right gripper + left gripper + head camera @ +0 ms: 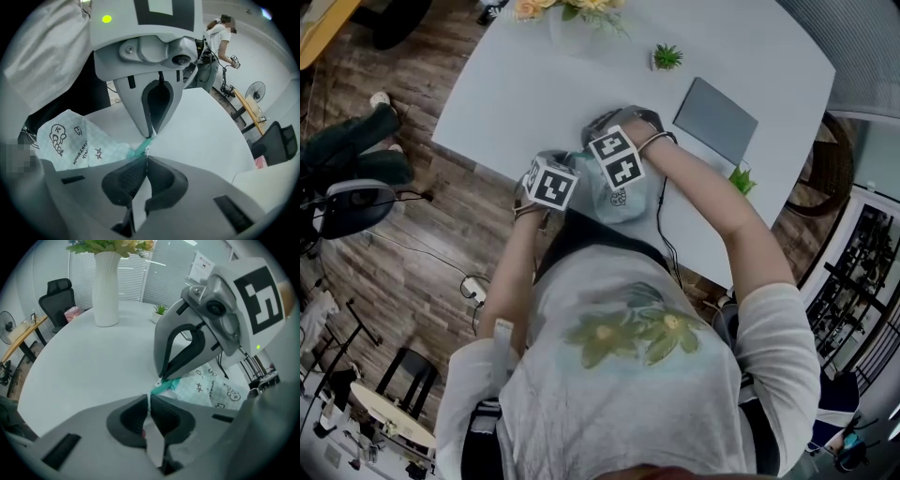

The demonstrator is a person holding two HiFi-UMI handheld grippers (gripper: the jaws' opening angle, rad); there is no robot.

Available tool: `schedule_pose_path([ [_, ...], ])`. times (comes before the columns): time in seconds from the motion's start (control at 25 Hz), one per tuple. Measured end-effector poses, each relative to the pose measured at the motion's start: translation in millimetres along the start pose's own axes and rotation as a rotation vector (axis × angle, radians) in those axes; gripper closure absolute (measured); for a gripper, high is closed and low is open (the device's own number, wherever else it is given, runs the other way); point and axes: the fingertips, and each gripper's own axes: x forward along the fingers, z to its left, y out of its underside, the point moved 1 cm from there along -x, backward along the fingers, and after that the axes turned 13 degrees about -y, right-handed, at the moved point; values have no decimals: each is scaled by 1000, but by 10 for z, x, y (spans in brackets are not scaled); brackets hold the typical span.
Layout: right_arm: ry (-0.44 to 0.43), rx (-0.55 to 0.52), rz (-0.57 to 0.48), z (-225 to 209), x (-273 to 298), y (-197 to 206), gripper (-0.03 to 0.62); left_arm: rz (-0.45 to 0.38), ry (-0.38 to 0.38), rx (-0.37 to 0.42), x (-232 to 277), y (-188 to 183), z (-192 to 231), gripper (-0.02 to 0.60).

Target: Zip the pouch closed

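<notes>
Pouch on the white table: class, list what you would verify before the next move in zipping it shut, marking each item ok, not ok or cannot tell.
1. Left gripper jaws shut on the teal zipper strip: ok.
2. Right gripper jaws shut, tips at the same strip end: ok.
3. Pull tab caught between the right jaws: cannot tell.
4. Pouch resting on the table: ok.
5. Zip's track open or shut: cannot tell, the grippers cover it.
</notes>
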Motion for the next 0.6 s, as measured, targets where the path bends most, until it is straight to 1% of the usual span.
schedule_pose_path([
  [0.28,0,46,-5,28,-35,63,576,3,11,-6,4,-9,0,557],
  [0.44,1,47,0,39,-58,92,576,3,-5,2,-13,-39,40,557],
  [0.52,2,47,2,46,-58,91,577,7,3,-1,3,-24,33,557],
  [0.6,-1,50,5,50,-48,102,576,2,-12,10,-7,-50,68,556],
])
